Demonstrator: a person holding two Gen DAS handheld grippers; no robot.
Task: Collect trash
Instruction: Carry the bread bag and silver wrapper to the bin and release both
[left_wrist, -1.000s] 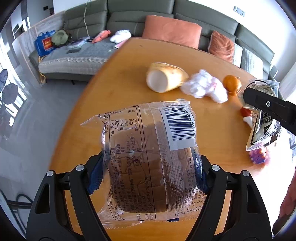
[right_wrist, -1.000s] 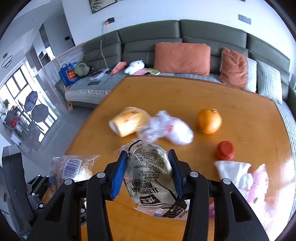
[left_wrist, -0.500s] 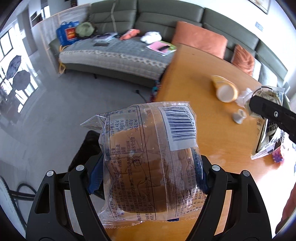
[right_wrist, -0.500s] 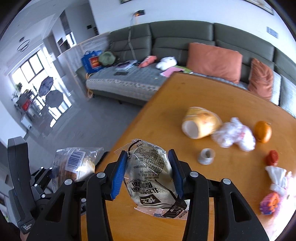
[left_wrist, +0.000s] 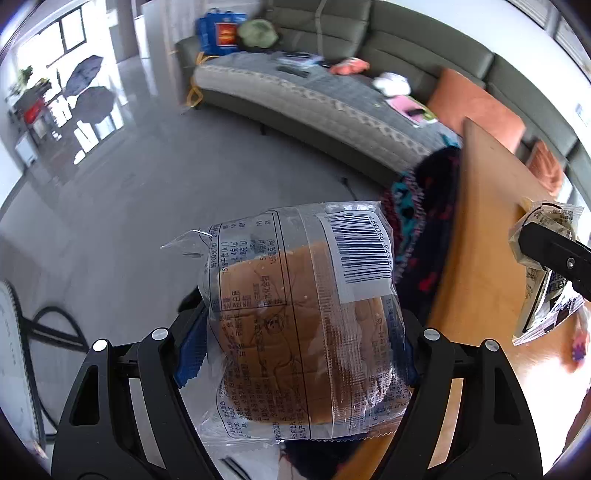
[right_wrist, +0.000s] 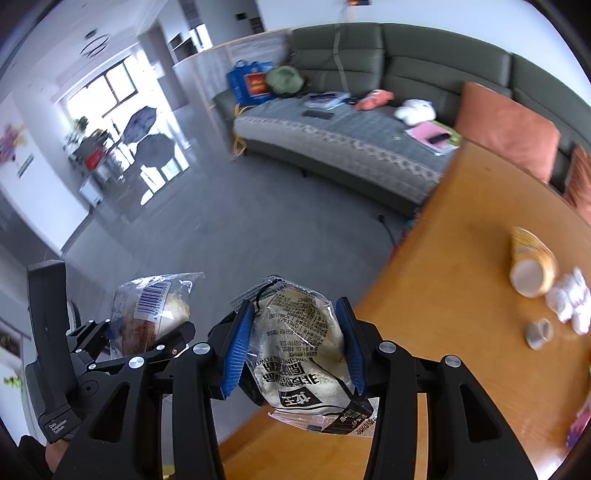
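My left gripper (left_wrist: 299, 343) is shut on a clear bread packet (left_wrist: 295, 317) with a barcode label, held over the grey floor left of the table edge. It also shows in the right wrist view (right_wrist: 147, 314). My right gripper (right_wrist: 295, 343) is shut on a white snack bag (right_wrist: 299, 347) with black print, held over the table's left edge; the bag also shows in the left wrist view (left_wrist: 543, 273). On the wooden table (right_wrist: 461, 266) lie a tipped yellow cup (right_wrist: 532, 262), crumpled white tissue (right_wrist: 569, 299) and a small grey cap (right_wrist: 539, 334).
A grey-green sofa (right_wrist: 369, 122) with orange cushions (right_wrist: 506, 129) stands behind the table. A dark patterned cloth (left_wrist: 417, 229) hangs by the table's left side. A black cable (left_wrist: 48, 328) lies on the floor at the left.
Both grippers have swung left with their packets, from over the table to past its left edge. The floor now fills most of both views. Both grips are unchanged.
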